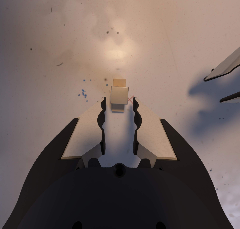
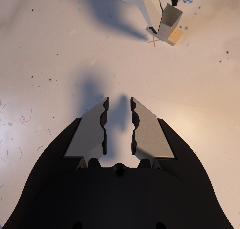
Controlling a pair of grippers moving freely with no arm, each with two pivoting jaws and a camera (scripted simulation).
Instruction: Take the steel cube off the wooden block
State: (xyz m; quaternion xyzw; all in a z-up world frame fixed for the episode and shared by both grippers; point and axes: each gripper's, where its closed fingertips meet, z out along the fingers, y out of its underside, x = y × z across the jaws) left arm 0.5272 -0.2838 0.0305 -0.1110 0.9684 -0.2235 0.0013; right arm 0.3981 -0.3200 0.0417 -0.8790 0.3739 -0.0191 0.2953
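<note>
A steel cube [image 1: 119, 95] sits on a flat wooden block [image 1: 119, 82] that lies on the pale table. My left gripper [image 1: 119, 98] is open and points down over the cube, with one finger on each side and a small gap to each. In the right wrist view the left gripper [image 2: 163, 17] straddles the cube [image 2: 171, 17], and its near fingertip reaches down to the block [image 2: 175, 35]. My right gripper [image 2: 119, 98] is open and empty, well apart from the block. One of its fingers [image 1: 220, 69] shows at the right edge of the left wrist view.
A red cross mark [image 2: 153, 40] is drawn on the table [image 2: 116, 66] beside the block; it also shows in the left wrist view [image 1: 130, 99]. Blue paint spots [image 1: 83, 92] lie left of the block. The table is speckled and scratched.
</note>
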